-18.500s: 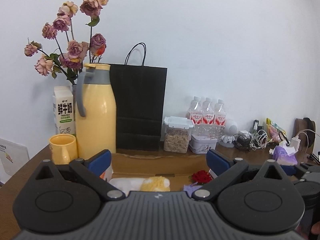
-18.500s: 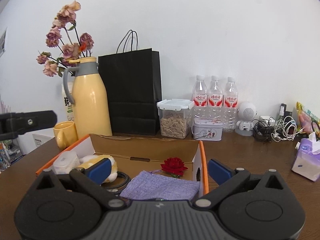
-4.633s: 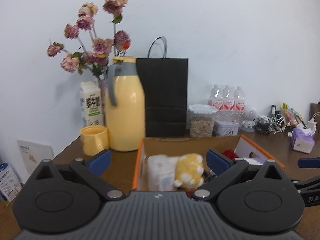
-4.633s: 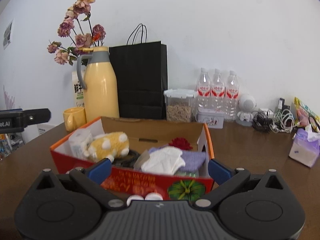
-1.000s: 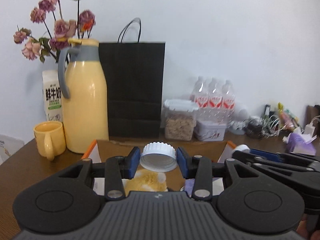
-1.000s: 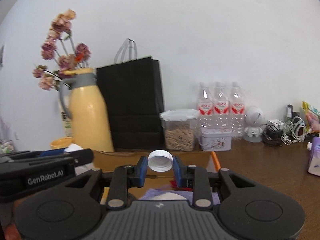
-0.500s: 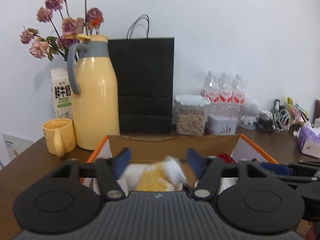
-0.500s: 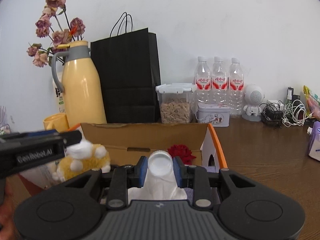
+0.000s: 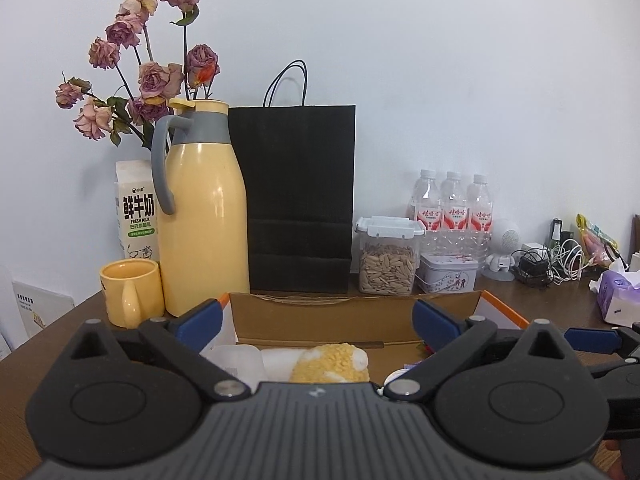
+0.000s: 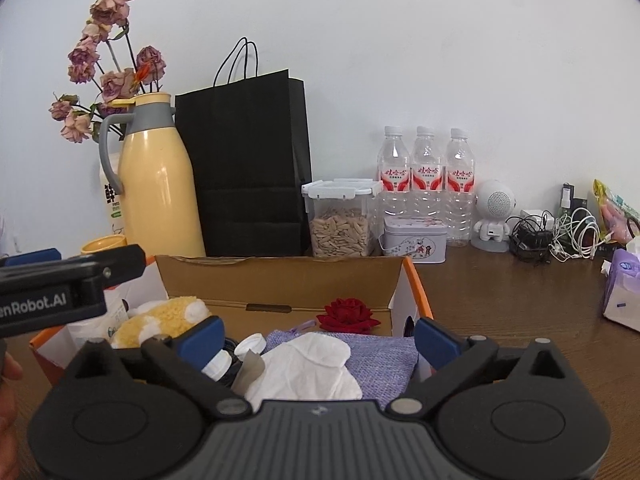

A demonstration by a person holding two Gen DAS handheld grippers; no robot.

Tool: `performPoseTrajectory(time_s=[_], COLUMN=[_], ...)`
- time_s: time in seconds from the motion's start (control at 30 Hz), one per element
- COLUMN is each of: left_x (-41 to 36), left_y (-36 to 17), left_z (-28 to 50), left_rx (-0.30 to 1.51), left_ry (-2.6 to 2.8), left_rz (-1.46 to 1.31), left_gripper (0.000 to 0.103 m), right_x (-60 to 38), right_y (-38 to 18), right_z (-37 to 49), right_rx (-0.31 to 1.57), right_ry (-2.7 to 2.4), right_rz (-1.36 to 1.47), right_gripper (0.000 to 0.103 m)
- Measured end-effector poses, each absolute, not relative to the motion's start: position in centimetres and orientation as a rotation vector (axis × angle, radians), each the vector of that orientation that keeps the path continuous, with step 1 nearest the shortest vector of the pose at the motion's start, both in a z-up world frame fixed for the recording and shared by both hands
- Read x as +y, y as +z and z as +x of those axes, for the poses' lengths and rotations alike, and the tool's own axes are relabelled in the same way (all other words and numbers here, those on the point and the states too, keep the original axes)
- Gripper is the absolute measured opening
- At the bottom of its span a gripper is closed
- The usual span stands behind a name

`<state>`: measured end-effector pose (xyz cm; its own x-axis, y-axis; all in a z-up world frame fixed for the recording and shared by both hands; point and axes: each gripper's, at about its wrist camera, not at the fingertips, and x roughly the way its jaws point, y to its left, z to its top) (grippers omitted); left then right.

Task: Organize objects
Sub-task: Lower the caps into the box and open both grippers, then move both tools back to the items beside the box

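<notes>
While both tongs hover over the cardboard box (image 10: pixel 280 280), the left gripper (image 9: pixel 318 322) and right gripper (image 10: pixel 318 338) are opening wide, nothing between their jaws. Below the right one, at 6 o'clock, lie a white tissue (image 10: pixel 308 368) on a purple pouch (image 10: pixel 384 360), 2 small white-capped bottles (image 10: pixel 218 362) at 8 o'clock, a yellow plush toy (image 10: pixel 160 320) at 9 and a red rose (image 10: pixel 346 312) at 12. Behind the box stand a yellow jug (image 9: pixel 200 216), black bag (image 9: pixel 298 200) and 3 water bottles (image 10: pixel 426 176).
</notes>
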<state>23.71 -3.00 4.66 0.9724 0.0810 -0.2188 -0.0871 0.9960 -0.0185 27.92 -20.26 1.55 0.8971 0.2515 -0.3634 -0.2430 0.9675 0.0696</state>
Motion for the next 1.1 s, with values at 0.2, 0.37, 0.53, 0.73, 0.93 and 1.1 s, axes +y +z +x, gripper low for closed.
performPoseTrajectory(time_s=[0.2, 0.37, 0.53, 0.73, 0.93, 1.1], left_x=[-2.8, -2.4, -1.7, -0.3, 1.5, 2.8], left_y=[5.1, 5.8, 6.6, 7.2, 6.9, 5.9], left_z=[23.4, 22.7, 21.2, 19.6, 17.6, 16.1], left_rx=[0.208, 0.206, 0.184, 0.216, 0.274, 0.337], left_ry=[0.082, 0.075, 0.083, 0.094, 0.107, 0.117], left_rz=[-0.040, -0.054, -0.042, -0.037, -0.038, -0.035], left_gripper=[0.103, 0.103, 0.103, 0.103, 0.103, 0.103], right_x=[-20.3, -20.9, -21.7, -22.0, -21.9, -21.5], right_y=[1.7, 2.7, 3.7, 4.3, 3.8, 3.0], right_z=[27.9, 27.2, 25.9, 23.7, 21.4, 19.4], right_rx=[0.373, 0.336, 0.320, 0.338, 0.385, 0.435], right_ry=[0.251, 0.242, 0.229, 0.239, 0.269, 0.303], right_rz=[0.023, 0.028, 0.024, -0.002, -0.033, -0.058], right_gripper=[0.102, 0.102, 0.103, 0.103, 0.103, 0.103])
